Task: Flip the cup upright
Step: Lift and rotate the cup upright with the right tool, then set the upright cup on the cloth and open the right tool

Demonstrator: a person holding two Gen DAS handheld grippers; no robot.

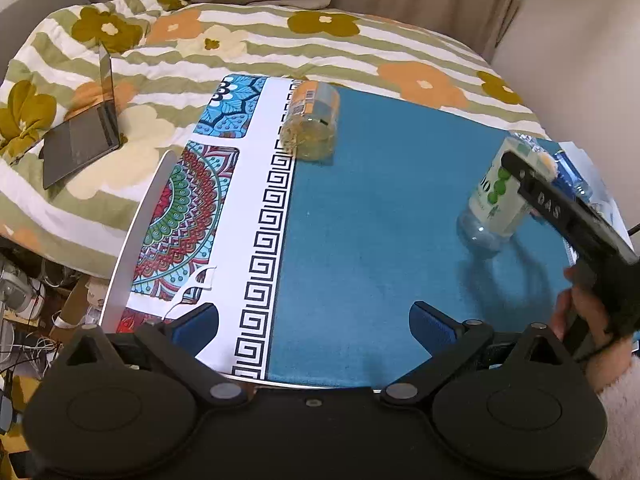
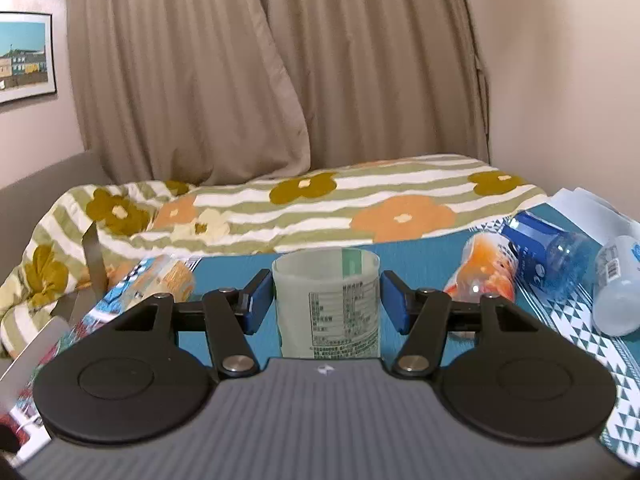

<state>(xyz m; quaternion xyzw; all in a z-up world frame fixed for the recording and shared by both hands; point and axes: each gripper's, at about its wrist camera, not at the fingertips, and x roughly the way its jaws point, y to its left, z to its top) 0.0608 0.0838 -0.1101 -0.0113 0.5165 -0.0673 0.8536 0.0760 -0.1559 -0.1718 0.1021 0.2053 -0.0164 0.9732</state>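
**Inspector:** Your cup (image 2: 326,304), a cut-down clear bottle with a pale green label, stands open end up between the blue pads (image 2: 253,307) of your right gripper (image 2: 326,306). In the right wrist view a sliver of gap shows on each side, so I judge the pads are beside it rather than clamped; I cannot tell for certain.

**Operator:** So where does that put me?

**Inspector:** At the end of the flip, in my judgement. In the left wrist view the cup (image 1: 496,196) looks tilted, base near the blue mat (image 1: 380,220), on the right side of the table. Your next move calls for settling the base flat, then spreading the pads and backing straight off without nudging it.

**Operator:** And my left?

**Inspector:** Your left gripper (image 1: 314,320) hangs wide apart and empty at the near edge, well apart from the cup. Its view alone shows the second cup (image 1: 310,124), orange-labelled, lying on its side far left, and the laptop (image 1: 82,140) on the floral quilt (image 1: 360,48). Only the right wrist view shows the bottles (image 2: 540,260) lying at the far right.
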